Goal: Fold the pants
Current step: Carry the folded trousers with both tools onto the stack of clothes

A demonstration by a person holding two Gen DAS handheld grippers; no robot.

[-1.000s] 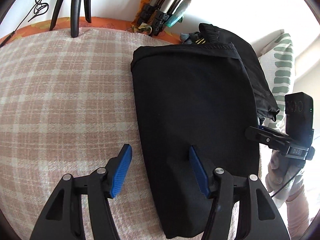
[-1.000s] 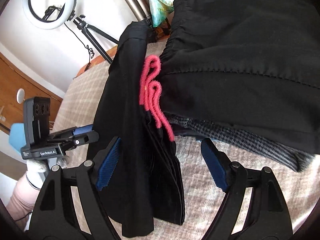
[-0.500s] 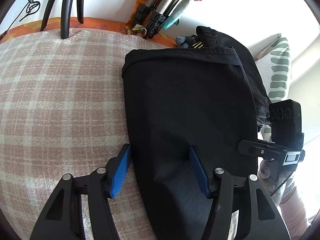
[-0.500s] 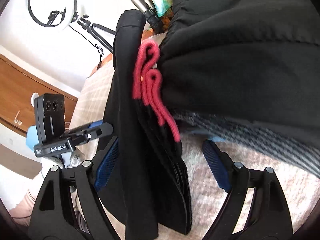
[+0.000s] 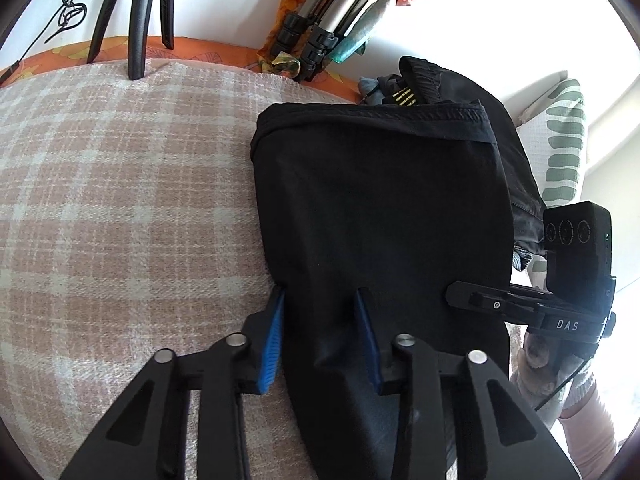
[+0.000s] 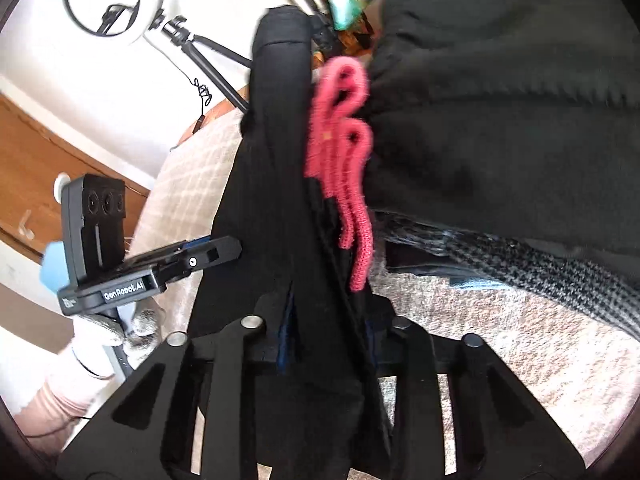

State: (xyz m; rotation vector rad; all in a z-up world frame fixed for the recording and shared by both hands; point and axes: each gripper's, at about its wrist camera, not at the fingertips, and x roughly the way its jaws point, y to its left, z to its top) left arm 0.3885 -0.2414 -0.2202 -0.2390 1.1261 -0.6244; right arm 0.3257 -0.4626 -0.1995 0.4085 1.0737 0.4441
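Black pants (image 5: 380,208) (folded) pinched by left gripper (image 5: 320,336); right gripper (image 6: 328,328) clamps them too.

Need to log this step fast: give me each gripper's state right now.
Left gripper: closed on the near left edge of the folded black pants.
Right gripper: closed on the pants' other side.

My left wrist camera looks forward and down, close over the folded black pants (image 5: 380,216) on the plaid blanket (image 5: 120,208). My right one faces the same pants (image 6: 276,208) edge-on (very near); each view catches the other gripper.
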